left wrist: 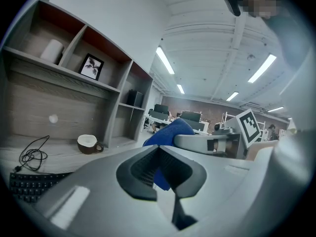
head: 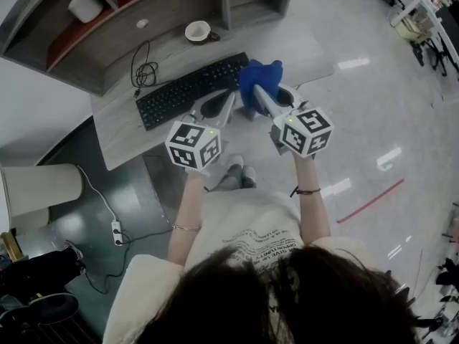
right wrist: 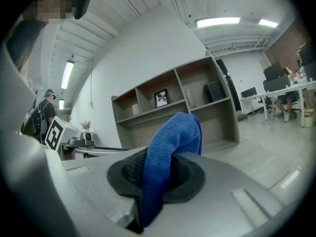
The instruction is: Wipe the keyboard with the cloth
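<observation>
**Desk:** Head view: where's the cloth?
**Photographer:** The blue cloth (head: 259, 79) is bunched in the right tongs (head: 267, 97), at the right end of the keyboard (head: 190, 88). The keyboard's long axis runs away leftward along the grey counter (head: 308, 52), so the wipe likely sweeps left. The left tongs (head: 217, 107) hover by its near edge.
**Desk:** Left gripper view?
**Photographer:** Jaws narrowly apart, gripping nothing.
**Desk:** Right gripper view?
**Photographer:** The cloth is pinched between the pads, with shelves (right wrist: 163, 107) and open office behind.

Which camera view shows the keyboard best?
The head view: nearly the whole keyboard, from above, on the desk. The left gripper view catches only one corner of the keyboard at lower left. The right gripper view shows none of it.
</observation>
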`<state>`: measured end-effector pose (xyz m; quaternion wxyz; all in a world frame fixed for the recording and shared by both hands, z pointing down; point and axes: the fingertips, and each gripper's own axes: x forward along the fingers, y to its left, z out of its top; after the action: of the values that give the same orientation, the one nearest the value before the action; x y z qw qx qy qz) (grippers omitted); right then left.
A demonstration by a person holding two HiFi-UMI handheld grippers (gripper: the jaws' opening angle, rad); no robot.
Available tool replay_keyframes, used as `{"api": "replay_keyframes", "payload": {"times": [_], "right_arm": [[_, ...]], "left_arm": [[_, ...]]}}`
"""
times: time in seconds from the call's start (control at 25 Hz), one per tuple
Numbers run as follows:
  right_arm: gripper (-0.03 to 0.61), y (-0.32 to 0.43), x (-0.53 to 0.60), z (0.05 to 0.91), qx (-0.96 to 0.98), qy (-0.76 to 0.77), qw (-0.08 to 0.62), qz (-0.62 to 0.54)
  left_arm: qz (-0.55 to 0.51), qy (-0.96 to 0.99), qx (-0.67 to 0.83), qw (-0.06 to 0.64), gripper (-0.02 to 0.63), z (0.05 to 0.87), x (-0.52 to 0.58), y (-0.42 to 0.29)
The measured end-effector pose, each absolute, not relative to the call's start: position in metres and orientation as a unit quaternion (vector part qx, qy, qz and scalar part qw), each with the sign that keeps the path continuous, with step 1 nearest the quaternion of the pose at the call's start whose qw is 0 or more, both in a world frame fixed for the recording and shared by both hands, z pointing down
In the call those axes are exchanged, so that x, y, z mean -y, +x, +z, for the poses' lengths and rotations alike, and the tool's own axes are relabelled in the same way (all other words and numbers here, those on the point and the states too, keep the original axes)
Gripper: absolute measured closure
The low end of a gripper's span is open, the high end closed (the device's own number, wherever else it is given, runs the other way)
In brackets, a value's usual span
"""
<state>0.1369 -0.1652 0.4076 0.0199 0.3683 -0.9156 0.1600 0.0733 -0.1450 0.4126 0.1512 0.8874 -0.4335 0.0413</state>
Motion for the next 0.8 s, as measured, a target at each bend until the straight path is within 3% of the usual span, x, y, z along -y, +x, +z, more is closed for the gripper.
{"api": "replay_keyframes", "payload": {"times": [0.8], "right_arm": [[0.520,0.122,0.220,0.421,0.901,0.402,0.026,0.164]], "left_arm": [[0.044,0.897,0.404,0.175,0.612,0.436,0.193,0.057]]}}
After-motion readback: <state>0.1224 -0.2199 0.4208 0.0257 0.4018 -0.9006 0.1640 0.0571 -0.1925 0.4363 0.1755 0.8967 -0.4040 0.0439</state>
